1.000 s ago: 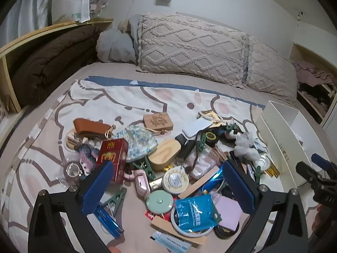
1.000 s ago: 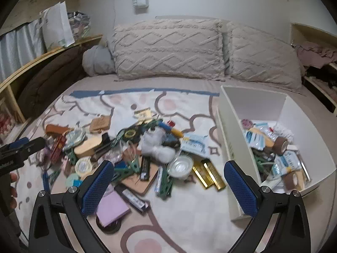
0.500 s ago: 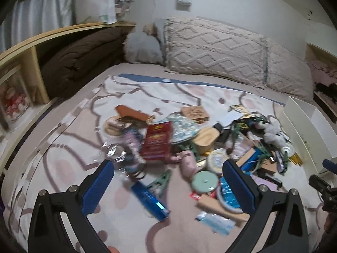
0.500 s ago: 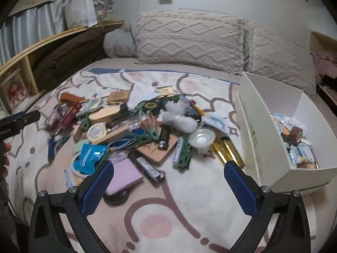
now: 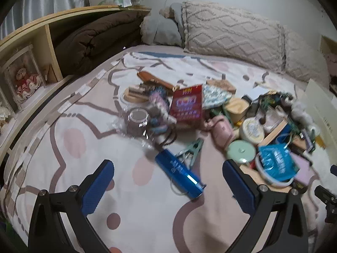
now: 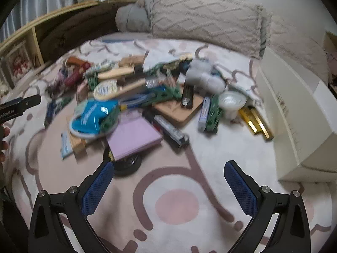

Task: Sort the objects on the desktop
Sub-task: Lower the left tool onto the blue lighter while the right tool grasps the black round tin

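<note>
Left gripper point(image 5: 168, 181): jaws wide apart, nothing between them, held over the patterned bedspread point(image 5: 80, 168). Nearest item ahead of it is the blue tube point(image 5: 179, 171), lying flat on the bedspread just beyond the fingertips and roughly centred between them; its long axis runs diagonally, far end up-left, near capped end down-right toward the right-hand finger. Judgement: to take it across its width, the jaws would need turning to sit square to that diagonal. Just behind the tube lies a green clip point(image 5: 192, 149), close enough to be caught with it. Right gripper point(image 6: 168, 184): jaws likewise wide apart and empty, over bare bedspread; its nearest items are a black disc point(image 6: 128, 165) with a lilac pad point(image 6: 134, 137) partly over it. For the tube, the left gripper is judged the nearer. Farther out, the main heap of clutter; the white box point(image 6: 294, 113) stands to the right of it, well apart from the tube.
</note>
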